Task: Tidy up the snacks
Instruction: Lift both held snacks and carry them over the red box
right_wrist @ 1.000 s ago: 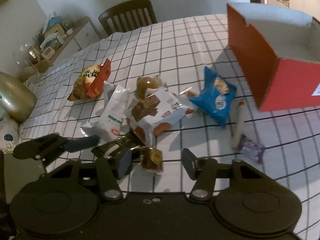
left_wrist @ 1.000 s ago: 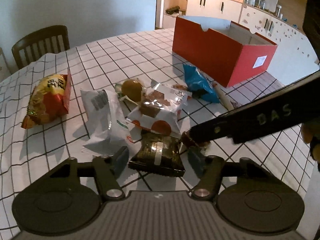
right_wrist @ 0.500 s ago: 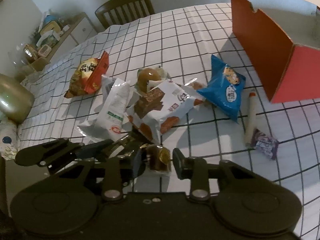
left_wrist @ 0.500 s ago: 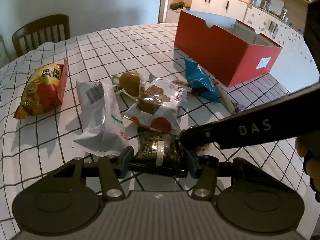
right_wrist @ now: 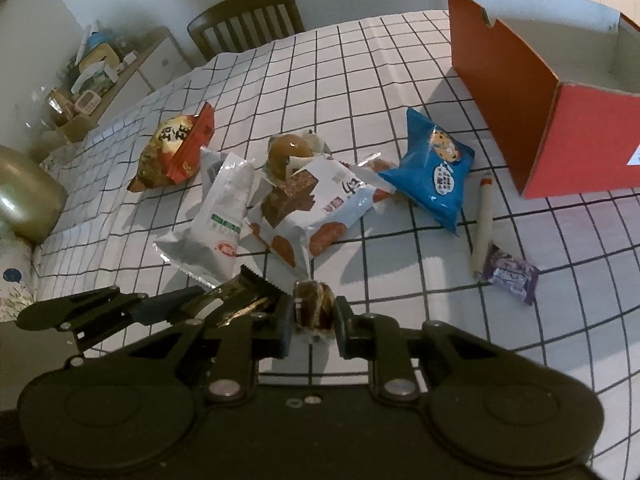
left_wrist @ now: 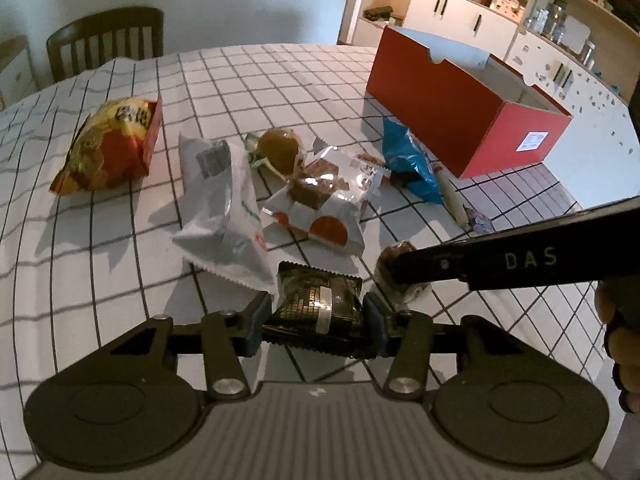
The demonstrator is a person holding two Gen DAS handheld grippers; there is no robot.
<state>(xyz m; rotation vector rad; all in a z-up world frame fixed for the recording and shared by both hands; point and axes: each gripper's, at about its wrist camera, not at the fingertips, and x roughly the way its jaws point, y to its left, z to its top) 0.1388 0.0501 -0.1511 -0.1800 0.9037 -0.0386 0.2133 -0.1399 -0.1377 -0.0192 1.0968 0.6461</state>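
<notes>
My left gripper point(left_wrist: 318, 316) is shut on a black and gold snack packet point(left_wrist: 320, 304) at the near table edge. My right gripper point(right_wrist: 314, 316) is shut on a small brown wrapped cake point(right_wrist: 314, 310); it also shows in the left wrist view point(left_wrist: 400, 276) beside the black packet. The open red box point(left_wrist: 464, 100) stands at the far right, also in the right wrist view point(right_wrist: 560, 96). Loose snacks lie between: a white packet point(right_wrist: 220, 224), a brownie packet point(right_wrist: 316, 208), a blue cookie bag point(right_wrist: 436, 168), a yellow-red bag point(right_wrist: 176, 148).
A round bun point(right_wrist: 290, 150), a sausage stick point(right_wrist: 484, 224) and a purple candy point(right_wrist: 510, 276) lie on the checked tablecloth point(left_wrist: 280, 80). A wooden chair point(left_wrist: 106, 40) stands at the far side. A metal pot point(right_wrist: 24, 208) sits at the left.
Both grippers have closed: the left on the black and gold packet, the right on the small brown cake. Both have come in closer over the near table edge.
</notes>
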